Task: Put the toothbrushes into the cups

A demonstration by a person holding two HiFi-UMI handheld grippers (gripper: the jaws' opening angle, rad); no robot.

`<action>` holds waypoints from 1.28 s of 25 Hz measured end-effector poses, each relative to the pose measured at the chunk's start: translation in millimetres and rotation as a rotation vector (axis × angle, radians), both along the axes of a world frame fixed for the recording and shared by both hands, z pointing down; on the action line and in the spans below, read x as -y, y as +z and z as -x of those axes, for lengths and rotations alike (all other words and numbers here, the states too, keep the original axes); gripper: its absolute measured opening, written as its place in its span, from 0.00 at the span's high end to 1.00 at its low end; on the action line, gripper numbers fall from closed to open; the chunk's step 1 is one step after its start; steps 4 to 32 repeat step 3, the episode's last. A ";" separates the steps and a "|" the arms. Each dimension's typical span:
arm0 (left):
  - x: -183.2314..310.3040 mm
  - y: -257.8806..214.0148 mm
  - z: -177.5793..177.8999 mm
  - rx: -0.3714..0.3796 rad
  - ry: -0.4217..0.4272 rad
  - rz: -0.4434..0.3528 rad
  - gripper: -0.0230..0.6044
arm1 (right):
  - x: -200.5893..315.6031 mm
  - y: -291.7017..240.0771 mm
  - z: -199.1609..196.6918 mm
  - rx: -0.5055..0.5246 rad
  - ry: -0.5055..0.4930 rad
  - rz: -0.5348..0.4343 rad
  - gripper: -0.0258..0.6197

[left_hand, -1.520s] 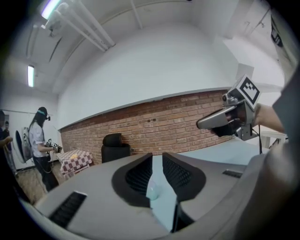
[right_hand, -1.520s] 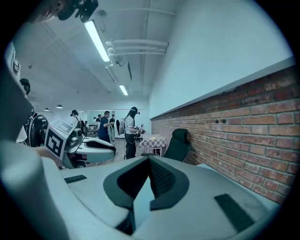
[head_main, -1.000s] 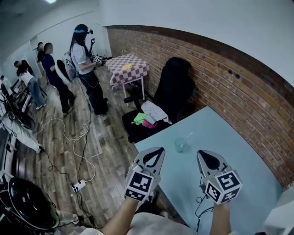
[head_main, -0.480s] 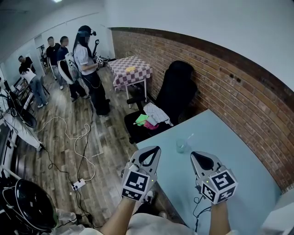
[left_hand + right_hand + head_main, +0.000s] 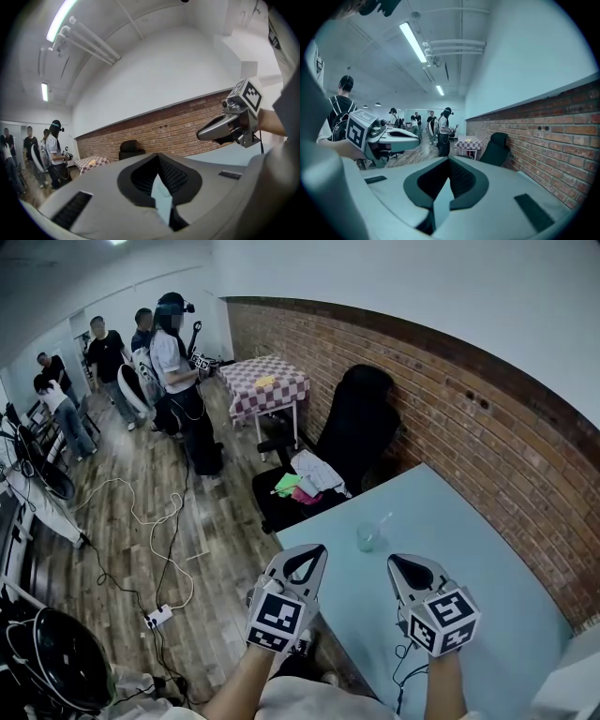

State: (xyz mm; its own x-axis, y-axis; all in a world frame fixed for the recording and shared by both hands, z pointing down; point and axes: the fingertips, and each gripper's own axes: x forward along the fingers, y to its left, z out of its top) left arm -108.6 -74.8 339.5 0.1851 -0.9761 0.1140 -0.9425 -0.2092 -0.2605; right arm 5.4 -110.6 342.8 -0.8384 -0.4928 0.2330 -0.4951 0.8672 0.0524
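A clear cup [image 5: 367, 537] stands on the light blue table [image 5: 469, 549] near its left edge, with a white toothbrush [image 5: 382, 520] leaning out of it. My left gripper [image 5: 312, 550] hovers at the table's near left edge, jaws together and nothing between them. My right gripper [image 5: 399, 564] is beside it over the table, also shut and empty. Both stay short of the cup. The cup is out of sight in the gripper views. The left gripper [image 5: 158, 156] sees the right one [image 5: 228, 125]; the right gripper [image 5: 449, 159] sees the left one [image 5: 389, 136].
A black office chair [image 5: 354, 423] with a pile of clothes [image 5: 306, 480] stands beyond the table's far corner. A brick wall [image 5: 487, 437] runs along the right. Cables [image 5: 155, 540] lie on the wooden floor. Several people [image 5: 178, 362] stand by a checked table [image 5: 269, 381].
Both grippers have shifted slightly left and back toward me, still shut. People in the background have walked closer together.
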 end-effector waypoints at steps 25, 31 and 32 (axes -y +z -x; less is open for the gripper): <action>-1.5 3.8 1.4 -0.006 -0.003 0.011 0.93 | -0.4 3.0 0.3 0.001 0.001 0.009 0.95; -1.5 3.8 1.4 -0.006 -0.003 0.011 0.93 | -0.4 3.0 0.3 0.001 0.001 0.009 0.95; -1.5 3.8 1.4 -0.006 -0.003 0.011 0.93 | -0.4 3.0 0.3 0.001 0.001 0.009 0.95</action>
